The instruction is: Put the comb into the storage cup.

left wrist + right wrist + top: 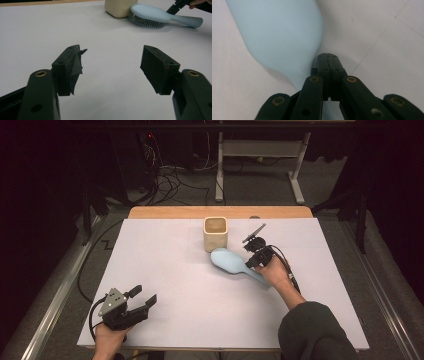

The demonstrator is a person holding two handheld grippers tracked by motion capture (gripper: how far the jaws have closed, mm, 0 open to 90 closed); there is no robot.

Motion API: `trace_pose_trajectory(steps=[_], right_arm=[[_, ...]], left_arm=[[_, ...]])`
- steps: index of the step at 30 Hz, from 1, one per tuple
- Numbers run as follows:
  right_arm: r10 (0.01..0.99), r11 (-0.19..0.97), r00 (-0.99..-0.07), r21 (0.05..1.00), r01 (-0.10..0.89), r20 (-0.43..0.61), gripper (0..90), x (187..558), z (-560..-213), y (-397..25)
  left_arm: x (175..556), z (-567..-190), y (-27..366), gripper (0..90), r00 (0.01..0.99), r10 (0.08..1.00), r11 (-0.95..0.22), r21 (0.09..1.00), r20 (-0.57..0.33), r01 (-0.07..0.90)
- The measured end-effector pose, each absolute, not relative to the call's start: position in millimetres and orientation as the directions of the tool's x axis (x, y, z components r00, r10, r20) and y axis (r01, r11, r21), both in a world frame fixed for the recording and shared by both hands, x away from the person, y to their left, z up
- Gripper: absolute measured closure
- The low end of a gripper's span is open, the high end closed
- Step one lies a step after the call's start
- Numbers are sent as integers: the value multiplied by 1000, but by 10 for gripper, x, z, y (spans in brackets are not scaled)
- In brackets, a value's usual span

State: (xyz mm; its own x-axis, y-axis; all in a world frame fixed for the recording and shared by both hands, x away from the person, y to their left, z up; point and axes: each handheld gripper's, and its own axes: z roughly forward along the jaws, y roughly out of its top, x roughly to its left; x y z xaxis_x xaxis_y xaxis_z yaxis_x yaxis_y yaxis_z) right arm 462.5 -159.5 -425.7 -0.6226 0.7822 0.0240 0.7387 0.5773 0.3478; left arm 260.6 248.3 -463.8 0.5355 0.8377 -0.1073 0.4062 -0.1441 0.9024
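A light blue hairbrush (229, 261) (150, 12) lies bristles down on the white mat, its head just in front of a beige square cup (215, 233) (120, 7). My right gripper (250, 263) (328, 58) is shut, its jaws pressed together with nothing between them, and its tip rests against the neck of the hairbrush (279, 32). In the left gripper view the right gripper (176, 7) meets the brush where head and handle join. My left gripper (145, 295) (113, 62) is open over bare mat at the near left, far from the brush. Torn tape hangs from one of its pads (76, 67).
The white mat (175, 285) covers a wooden table whose far edge (220, 212) shows behind the cup. Beyond the table stand a white desk frame (260, 150) and loose cables (170, 175) on the floor. A dark sleeve (315, 330) comes in at the bottom right.
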Motion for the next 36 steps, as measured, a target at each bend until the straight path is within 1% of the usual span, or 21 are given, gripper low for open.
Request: trace_pose_trajectory(steps=[4, 14, 25, 36], right_arm=[[792, 554, -608, 361, 750, 49, 900, 4540, -4269, -1656], [777, 563, -627, 377, 735, 62, 900, 4318, -4265, -1645], [760, 589, -648, 384, 711, 36, 900, 4166, -4222, -1611], [754, 590, -655, 392, 706, 45, 893, 4066, -4207, -1596]], left_arm=[[2597, -4638, 2494, 339, 530, 841, -136, 903, -112, 407], [2584, -4637, 2487, 339, 528, 842, -134, 904, -112, 406], [2588, -4640, 2481, 339, 530, 840, -130, 903, -119, 409], [2587, -4643, 2478, 339, 526, 841, -122, 902, -127, 413]])
